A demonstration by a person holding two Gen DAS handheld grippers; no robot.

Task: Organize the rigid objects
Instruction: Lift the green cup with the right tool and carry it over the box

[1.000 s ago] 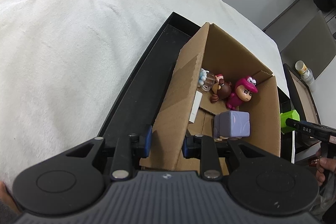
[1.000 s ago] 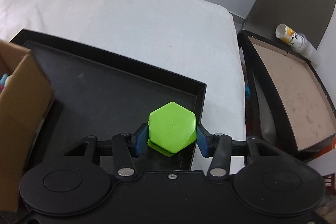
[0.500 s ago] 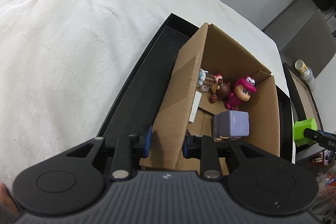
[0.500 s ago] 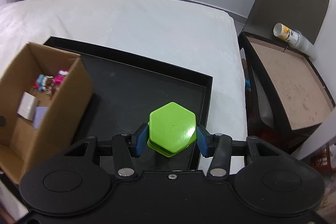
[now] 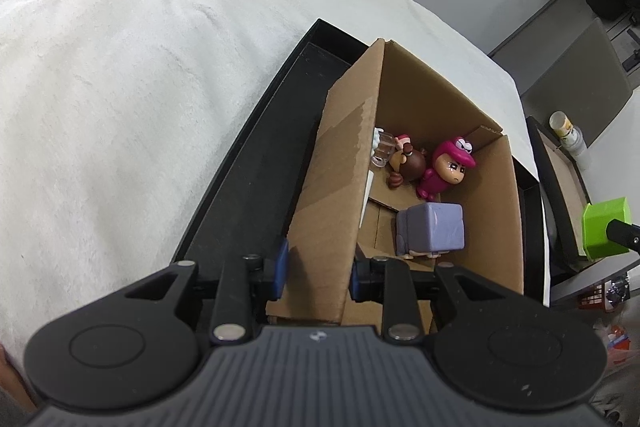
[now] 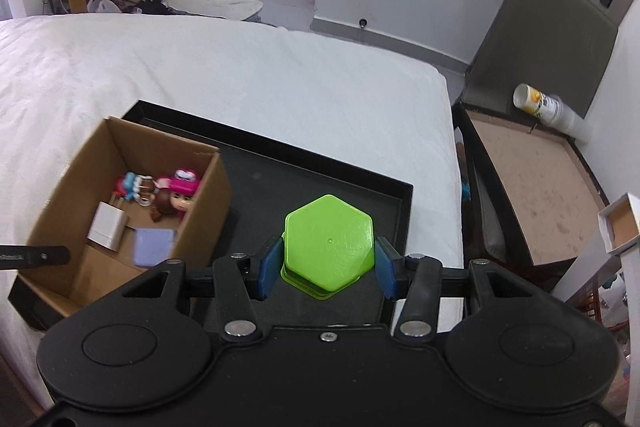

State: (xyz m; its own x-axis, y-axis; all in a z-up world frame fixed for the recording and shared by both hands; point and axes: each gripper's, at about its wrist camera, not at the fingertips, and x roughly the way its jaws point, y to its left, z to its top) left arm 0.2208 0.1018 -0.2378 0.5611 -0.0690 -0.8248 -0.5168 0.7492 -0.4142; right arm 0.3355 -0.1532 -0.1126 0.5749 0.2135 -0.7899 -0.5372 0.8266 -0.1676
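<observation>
The green hexagonal block [image 6: 329, 241] sits squarely between the two blue pads of the right gripper [image 6: 328, 263], which is closed against its opposite sides and holds it in the air above the black tray [image 6: 320, 167]; in the left wrist view the same block [image 5: 606, 229] shows at the far right edge, beyond the box.

The left gripper [image 5: 318, 267] has its fingers closed on the near wall of the cardboard box [image 5: 344, 155], one pad outside the wall, the other inside. The box stands in the tray, to the left of the right gripper's fingers and ahead of the left one's.

Ahead of the left fingers, inside the box: a lavender cube [image 5: 434, 229] nearest, then a pink hooded figurine [image 5: 444, 167] and a brown figurine [image 5: 408, 163] lying side by side at the far end. A white block [image 6: 108, 227] leans by the left wall (a thin white sliver only in the left view). A small clear item with pale blue behind it [image 5: 380, 147] is tucked against that wall, possibly another toy; it is too cut off to name.

The tray rests on a white bedcover [image 6: 240, 67]. Right of the right fingers, off the bed, stands an open case with a brown floor [image 6: 532, 187], a white cup [image 6: 540, 105] lying at its far rim.
</observation>
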